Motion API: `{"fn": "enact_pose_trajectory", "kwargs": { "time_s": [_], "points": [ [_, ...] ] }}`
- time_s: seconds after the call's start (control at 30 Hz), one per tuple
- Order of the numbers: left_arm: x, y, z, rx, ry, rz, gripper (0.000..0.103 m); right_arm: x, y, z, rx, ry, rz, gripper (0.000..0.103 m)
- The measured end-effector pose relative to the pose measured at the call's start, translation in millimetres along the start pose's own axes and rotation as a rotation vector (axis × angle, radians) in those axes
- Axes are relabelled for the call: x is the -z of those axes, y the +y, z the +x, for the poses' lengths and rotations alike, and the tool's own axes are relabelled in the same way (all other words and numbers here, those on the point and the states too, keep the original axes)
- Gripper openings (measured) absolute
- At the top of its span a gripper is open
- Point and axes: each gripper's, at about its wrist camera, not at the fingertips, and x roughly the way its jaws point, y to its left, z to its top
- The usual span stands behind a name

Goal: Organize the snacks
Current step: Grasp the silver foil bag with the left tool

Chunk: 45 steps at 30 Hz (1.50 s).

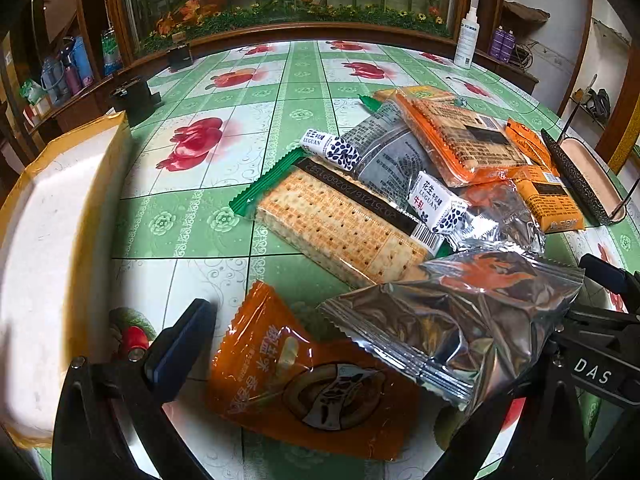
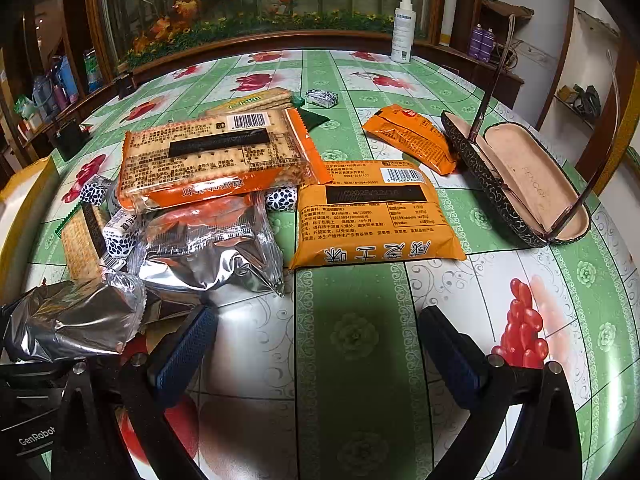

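A heap of snacks lies on the green flowered tablecloth. My left gripper is open low over the table; an orange snack packet lies between its jaws. A silver foil packet covers the right finger, so only the left finger shows. Behind are a green-ended cracker pack, white-and-blue candies and an orange cracker pack. My right gripper is open over bare cloth, holding nothing. Ahead of it lie a flat orange packet, a silver packet and the orange cracker pack.
A white box with yellow tape stands at the left table edge. An open glasses case with spectacles lies at the right. A white spray bottle stands at the back by the wooden frame. A small orange packet lies beside the case.
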Motion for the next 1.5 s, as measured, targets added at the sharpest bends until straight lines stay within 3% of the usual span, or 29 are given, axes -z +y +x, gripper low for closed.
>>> {"fn": "enact_pose_trajectory", "kwargs": {
  "time_s": [0.77, 1.0, 1.07, 1.17, 1.37, 1.5],
  "points": [
    [1, 0, 1, -0.006, 0.004, -0.003, 0.103, 0, 0, 1, 0.004, 0.0, 0.002, 0.102],
    [5, -3, -3, 0.065, 0.08, 0.092, 0.103, -2, -1, 2, -0.033, 0.014, -0.036, 0.102],
    [7, -4, -8, 0.117, 0.116, 0.107, 0.103, -2, -3, 2, -0.048, 0.016, -0.039, 0.102],
    [16, 2, -21, 0.231, 0.07, 0.078, 0.103, 2, -13, -5, -0.102, 0.012, -0.001, 0.102],
    [26, 9, -41, 0.277, 0.045, 0.114, 0.103, 10, -33, -18, -0.229, 0.026, 0.085, 0.102],
    [26, 8, -56, 0.262, 0.0, 0.148, 0.103, 17, -27, -24, -0.249, 0.007, 0.051, 0.102]
  ]
}}
